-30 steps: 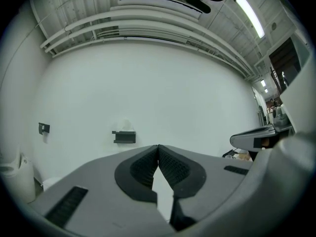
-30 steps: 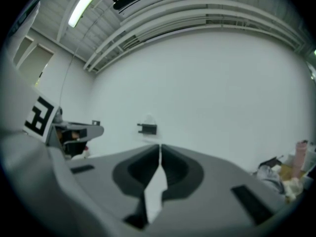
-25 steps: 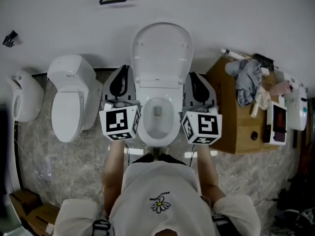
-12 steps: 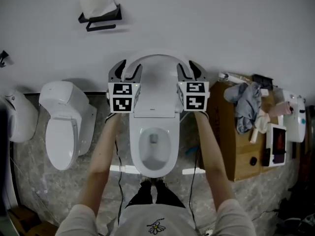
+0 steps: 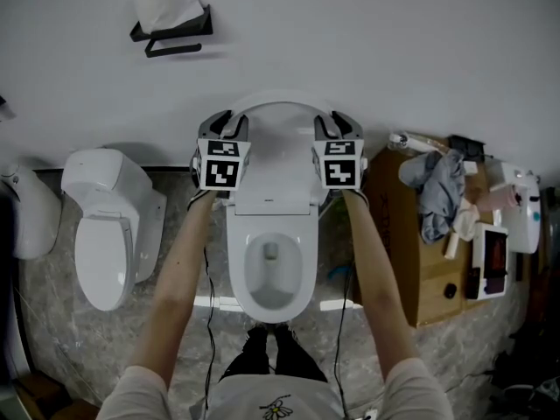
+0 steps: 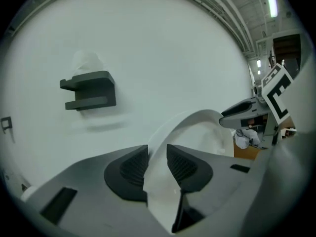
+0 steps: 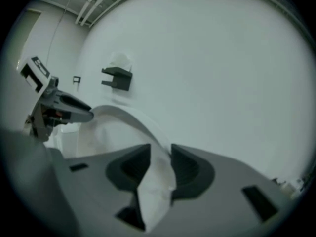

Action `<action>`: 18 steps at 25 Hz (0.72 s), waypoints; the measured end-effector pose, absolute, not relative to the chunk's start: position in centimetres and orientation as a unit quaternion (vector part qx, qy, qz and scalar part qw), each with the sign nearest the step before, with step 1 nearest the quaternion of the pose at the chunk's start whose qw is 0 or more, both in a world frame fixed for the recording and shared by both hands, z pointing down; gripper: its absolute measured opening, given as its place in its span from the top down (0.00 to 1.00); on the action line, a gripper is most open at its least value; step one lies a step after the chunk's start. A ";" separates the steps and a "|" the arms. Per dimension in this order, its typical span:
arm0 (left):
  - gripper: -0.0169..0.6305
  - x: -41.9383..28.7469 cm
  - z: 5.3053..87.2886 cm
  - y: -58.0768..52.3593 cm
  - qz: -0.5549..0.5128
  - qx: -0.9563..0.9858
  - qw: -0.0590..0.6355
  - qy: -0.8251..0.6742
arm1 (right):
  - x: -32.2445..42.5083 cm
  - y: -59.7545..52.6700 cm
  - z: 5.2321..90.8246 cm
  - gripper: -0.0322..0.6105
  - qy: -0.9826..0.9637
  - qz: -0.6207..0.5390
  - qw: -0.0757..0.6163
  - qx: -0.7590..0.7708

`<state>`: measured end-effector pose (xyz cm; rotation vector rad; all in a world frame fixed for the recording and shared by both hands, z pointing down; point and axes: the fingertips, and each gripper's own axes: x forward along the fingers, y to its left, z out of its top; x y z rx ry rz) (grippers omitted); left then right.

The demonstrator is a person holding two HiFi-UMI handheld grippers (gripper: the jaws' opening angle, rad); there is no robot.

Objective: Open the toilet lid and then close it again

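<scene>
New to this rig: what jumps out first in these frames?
The toilet lid stands raised at centre. The left gripper and right gripper are each on one side edge, and their jaws have just been closing with the lid's rim between them. Below it the bowl is open. A second toilet with its lid down stands to the left, and a cluttered wooden cabinet to the right.

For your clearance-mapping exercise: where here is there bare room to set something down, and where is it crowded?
Free: the marble floor between the left toilet and the middle toilet, and the near part of the top of the wooden cabinet. Crowded: that cabinet's far end, piled with a grey cloth and small clutter.
</scene>
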<state>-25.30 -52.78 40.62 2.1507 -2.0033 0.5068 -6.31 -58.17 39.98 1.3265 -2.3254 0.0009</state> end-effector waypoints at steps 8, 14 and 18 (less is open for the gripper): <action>0.81 -24.8 40.5 -50.4 0.166 0.717 0.072 -0.673 | -5.2 -55.8 39.6 0.75 -0.840 0.001 0.230 0.491; 0.81 -23.9 40.3 -47.5 0.162 0.727 0.069 -0.664 | -4.3 -52.7 39.5 0.75 -0.837 0.003 0.232 0.495; 0.82 -23.4 40.3 -45.5 0.160 0.729 0.062 -0.663 | -3.9 -50.5 39.5 0.75 -0.837 0.004 0.230 0.496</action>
